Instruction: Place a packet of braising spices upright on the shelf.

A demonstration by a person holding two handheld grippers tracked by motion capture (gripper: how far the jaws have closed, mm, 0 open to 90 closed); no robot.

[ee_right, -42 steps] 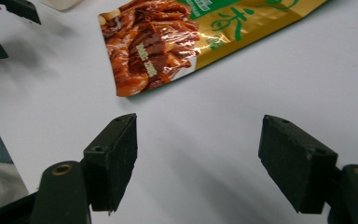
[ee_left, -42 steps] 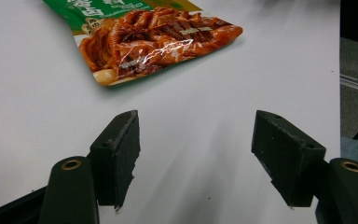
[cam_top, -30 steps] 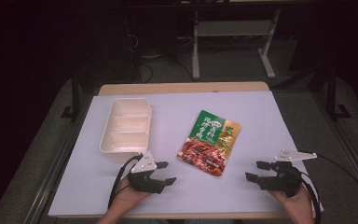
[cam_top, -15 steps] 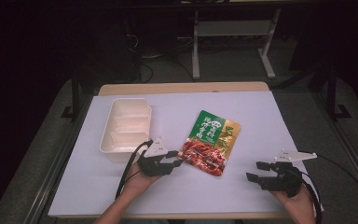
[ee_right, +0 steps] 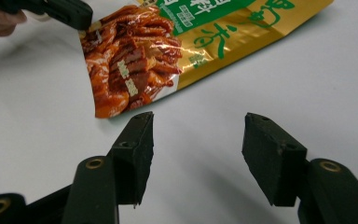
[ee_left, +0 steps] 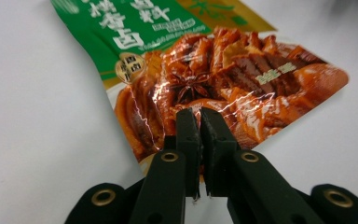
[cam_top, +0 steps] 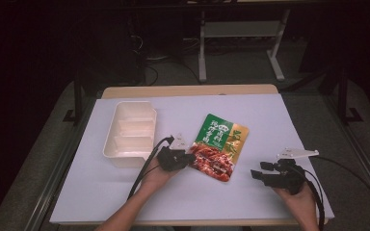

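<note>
Tool (ee_left: 200, 122) clamped on food pouch (ee_left: 205, 70)

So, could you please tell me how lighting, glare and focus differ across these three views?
High view: the white table is lit, the room beyond dark. Left gripper view: glare streaks the seasoning packet, whose far top edge blurs. Right gripper view: the packet is fairly sharp, and the right tongs cast soft shadows on the table.

Chinese characters on food pouch (ee_left: 205, 70), illegible
</note>
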